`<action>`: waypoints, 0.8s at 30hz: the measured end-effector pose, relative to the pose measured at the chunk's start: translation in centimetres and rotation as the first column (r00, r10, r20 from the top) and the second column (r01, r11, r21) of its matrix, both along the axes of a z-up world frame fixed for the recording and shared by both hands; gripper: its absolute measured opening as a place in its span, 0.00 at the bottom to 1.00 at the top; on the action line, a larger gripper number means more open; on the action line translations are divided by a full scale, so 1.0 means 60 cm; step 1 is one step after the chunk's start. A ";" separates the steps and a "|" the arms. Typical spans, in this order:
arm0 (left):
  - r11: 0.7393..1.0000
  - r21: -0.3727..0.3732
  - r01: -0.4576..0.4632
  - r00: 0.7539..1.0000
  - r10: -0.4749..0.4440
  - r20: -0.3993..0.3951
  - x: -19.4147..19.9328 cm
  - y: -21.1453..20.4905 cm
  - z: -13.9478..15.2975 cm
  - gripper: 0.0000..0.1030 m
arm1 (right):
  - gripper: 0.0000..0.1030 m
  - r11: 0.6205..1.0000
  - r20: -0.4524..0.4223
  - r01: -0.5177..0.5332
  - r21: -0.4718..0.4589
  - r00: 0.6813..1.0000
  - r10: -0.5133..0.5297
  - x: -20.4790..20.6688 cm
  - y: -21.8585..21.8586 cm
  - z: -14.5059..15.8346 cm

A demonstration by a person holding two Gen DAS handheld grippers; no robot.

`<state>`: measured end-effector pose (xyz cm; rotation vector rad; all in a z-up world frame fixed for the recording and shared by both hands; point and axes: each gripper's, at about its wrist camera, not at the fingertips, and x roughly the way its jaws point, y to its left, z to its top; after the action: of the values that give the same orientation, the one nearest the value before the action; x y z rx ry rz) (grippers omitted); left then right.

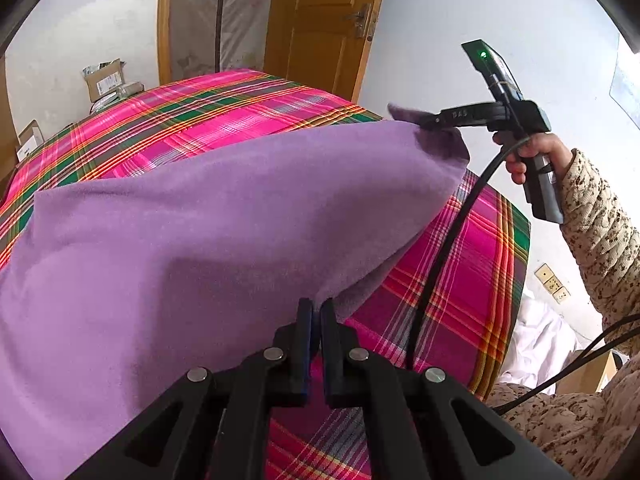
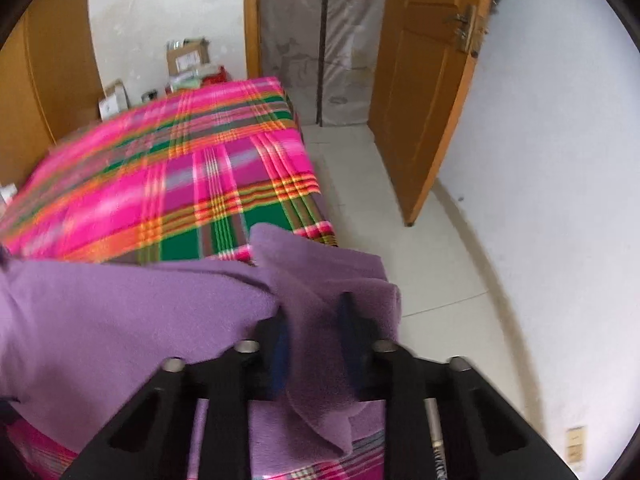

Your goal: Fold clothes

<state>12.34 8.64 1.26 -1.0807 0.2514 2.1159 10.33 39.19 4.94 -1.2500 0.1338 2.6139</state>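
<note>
Now we hold the soft purple fleece garment [image 1: 208, 240] stretched above the pink plaid bed cover [image 1: 240, 108], its held edge running between both tongs: left gripper [image 1: 316, 312] clamped near corner, right gripper [image 2: 316, 312] clamped toward the bed's right edge.

- The cloth [image 1: 200, 220] is plain lilac purple, no pattern.
- The bedcover [image 2: 168, 176] is a bright plaid: hot pink ground with green blocks and orange, yellow and white stripes.
- Both the left gripper [image 1: 316, 312] and the right gripper [image 2: 316, 312] are black, with blue pads [image 2: 280, 356].
- The sleeve [image 1: 600, 232] is cream with brown speckles.
- The door [image 2: 424, 92] is orange-brown wood.
- The wall [image 2: 560, 200] is white.
</note>
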 end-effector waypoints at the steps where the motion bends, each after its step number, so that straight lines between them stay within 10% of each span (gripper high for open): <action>1: 1.000 0.002 -0.002 1.000 0.002 -0.001 0.000 0.000 0.000 0.03 | 0.07 1.000 -0.013 0.010 -0.024 1.000 -0.010 0.001 0.005 0.004; 18: 0.990 0.120 -0.071 0.995 0.079 -0.066 -0.004 -0.023 0.053 0.03 | 0.03 0.953 -0.359 0.176 -0.247 0.897 -0.258 0.068 0.128 0.119; 24: 0.998 0.052 -0.027 0.999 0.029 -0.039 0.005 -0.009 0.027 0.03 | 0.03 0.929 -0.276 0.231 -0.288 0.909 -0.311 0.081 0.150 0.062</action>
<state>12.65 8.10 2.89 -1.0189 0.2000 2.1589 15.21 48.21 8.64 -0.7902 0.6653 2.5788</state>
